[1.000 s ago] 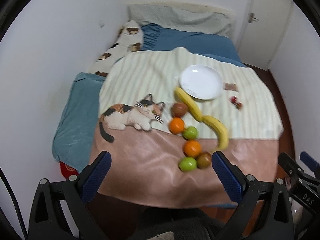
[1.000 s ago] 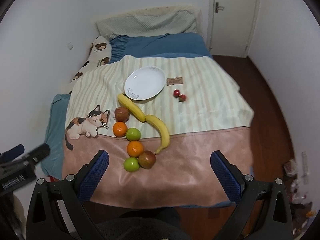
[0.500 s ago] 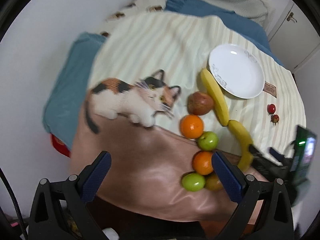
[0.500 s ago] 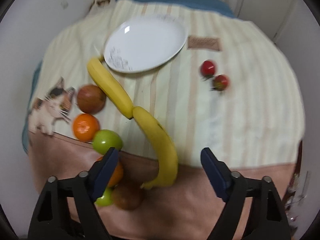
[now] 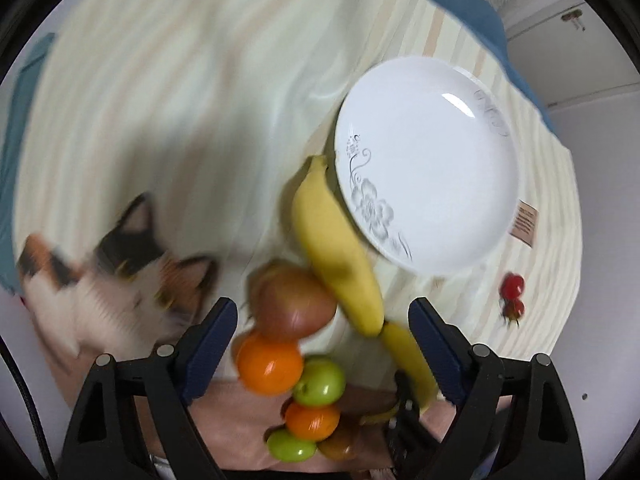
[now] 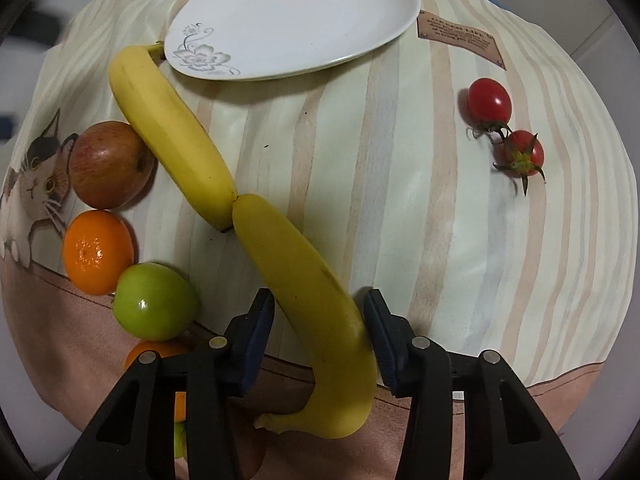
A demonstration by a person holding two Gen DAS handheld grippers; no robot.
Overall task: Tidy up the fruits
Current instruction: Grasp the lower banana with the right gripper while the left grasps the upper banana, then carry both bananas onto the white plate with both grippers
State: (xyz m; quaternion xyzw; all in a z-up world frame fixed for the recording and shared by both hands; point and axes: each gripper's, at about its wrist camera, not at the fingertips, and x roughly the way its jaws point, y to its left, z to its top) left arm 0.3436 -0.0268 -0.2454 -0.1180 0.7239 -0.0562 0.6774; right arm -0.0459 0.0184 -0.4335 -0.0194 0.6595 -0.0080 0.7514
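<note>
- Right gripper (image 6: pixel 318 334) pointing down, blue-padded jaws closing around the lower yellow banana (image 6: pixel 308 300); right pad just at the peel, a gap remaining at the left pad, so not yet clamped.
- Left gripper (image 5: pixel 322 344) jaws wide and closing, with nothing pressed between the pads; framed in the gap: a round red-brown apple (image 5: pixel 294 306), a round orange tangerine (image 5: pixel 269 364) and a round green apple (image 5: pixel 320 380).
- Lower banana lying on the striped cream bedspread (image 6: pixel 400 200), its blunt tip touching the end of a second yellow banana (image 6: pixel 172 136) slanting up towards the plate.
- Second banana's stem just beside the rim of the white round ceramic plate (image 6: pixel 256 74) with a grey flower print; plate bare.
- Red-brown apple touching the second banana's left flank; tangerine just below the apple, green apple just below the tangerine.
- Further down in the left wrist view: another orange tangerine (image 5: pixel 312 420), another green apple (image 5: pixel 290 446) and a brownish fruit (image 5: pixel 338 444), clustered together; blurred.
- Two small red cherry tomatoes (image 6: pixel 490 102) with green stems, side by side, well apart to the right of the bananas.
- Printed calico cat (image 6: pixel 32 184) on the bedspread left of the fruit; brown rectangular label (image 6: pixel 458 40) right of the plate.
</note>
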